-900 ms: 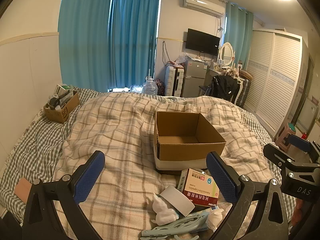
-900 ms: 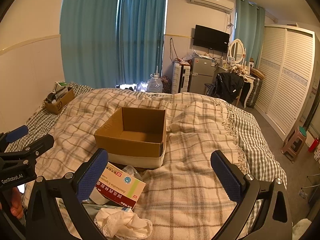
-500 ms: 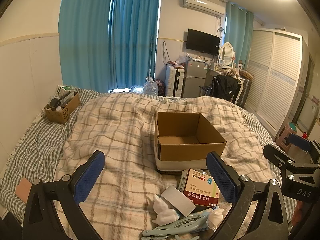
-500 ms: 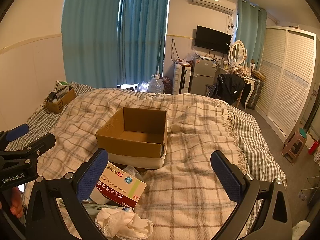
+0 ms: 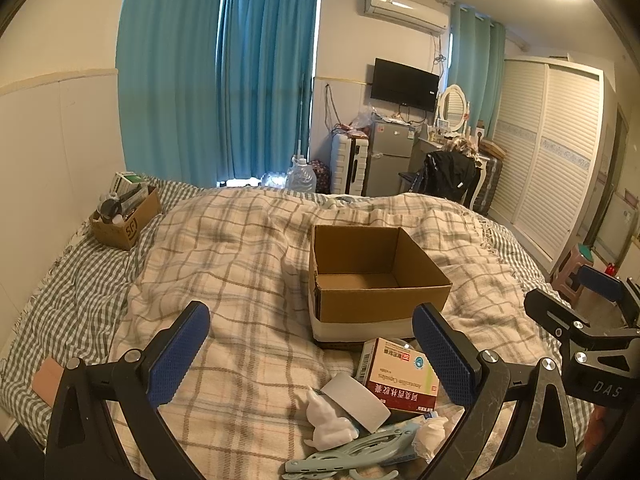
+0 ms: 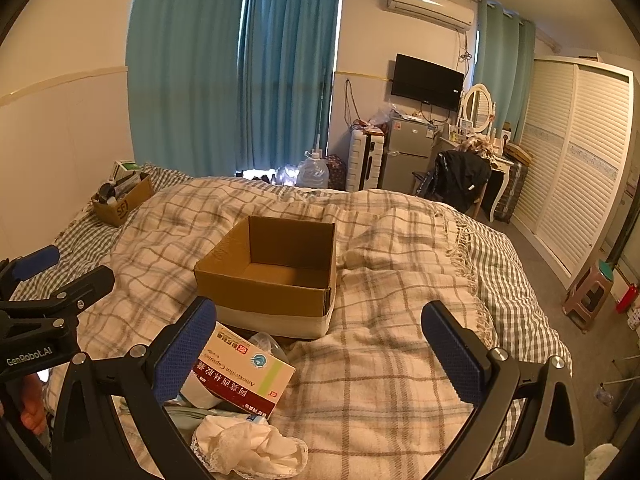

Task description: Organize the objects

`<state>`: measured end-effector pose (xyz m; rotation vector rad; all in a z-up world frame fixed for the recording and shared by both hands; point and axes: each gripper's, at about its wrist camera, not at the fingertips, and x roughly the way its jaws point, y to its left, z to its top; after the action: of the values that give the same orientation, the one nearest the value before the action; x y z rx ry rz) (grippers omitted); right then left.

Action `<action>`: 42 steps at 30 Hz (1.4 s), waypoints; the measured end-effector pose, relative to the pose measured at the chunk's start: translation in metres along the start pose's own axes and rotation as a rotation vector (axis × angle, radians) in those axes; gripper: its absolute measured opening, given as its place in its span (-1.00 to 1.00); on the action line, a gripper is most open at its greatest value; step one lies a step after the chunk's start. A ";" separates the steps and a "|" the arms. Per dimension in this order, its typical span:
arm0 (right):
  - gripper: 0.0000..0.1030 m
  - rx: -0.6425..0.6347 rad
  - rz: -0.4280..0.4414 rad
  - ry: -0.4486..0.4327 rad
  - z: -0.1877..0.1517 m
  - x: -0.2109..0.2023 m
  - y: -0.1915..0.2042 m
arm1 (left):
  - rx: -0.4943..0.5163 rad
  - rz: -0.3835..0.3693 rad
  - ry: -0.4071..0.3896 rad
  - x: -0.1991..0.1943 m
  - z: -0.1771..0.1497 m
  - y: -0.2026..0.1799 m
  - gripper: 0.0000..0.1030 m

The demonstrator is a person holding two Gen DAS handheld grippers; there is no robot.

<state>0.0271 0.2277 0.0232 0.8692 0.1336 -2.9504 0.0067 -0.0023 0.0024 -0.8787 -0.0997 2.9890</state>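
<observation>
Figurine (image 5: pixel 329 426) only in left view

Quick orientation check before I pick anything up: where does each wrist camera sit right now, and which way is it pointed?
Left wrist: on the left gripper, facing along the bed; cardboard box ahead-right, medicine carton near its right finger; the right gripper shows at the right edge.
Right wrist: on the right gripper, same heading; box ahead-left; the left gripper shows at the left edge.
Shared: box, carton, plaid blanket, both grippers open.

"Amoxicillin Capsules" on medicine box (image 6: pixel 244 374), "GenRobot.AI" on left gripper (image 6: pixel 28 356), "DAS" on right gripper (image 5: pixel 606 388)
</observation>
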 end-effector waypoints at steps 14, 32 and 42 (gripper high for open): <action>0.99 -0.025 0.022 -0.021 0.000 -0.010 0.008 | -0.005 0.006 0.009 -0.003 -0.004 -0.002 1.00; 0.93 -0.188 0.155 0.314 -0.098 0.045 0.044 | 0.079 0.046 0.193 0.038 -0.074 -0.004 1.00; -0.49 -0.185 0.254 0.353 -0.110 0.054 0.046 | 0.106 0.039 0.224 0.046 -0.083 -0.006 1.00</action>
<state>0.0448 0.1907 -0.1016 1.2635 0.2837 -2.4844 0.0129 0.0106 -0.0914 -1.2062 0.0796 2.8735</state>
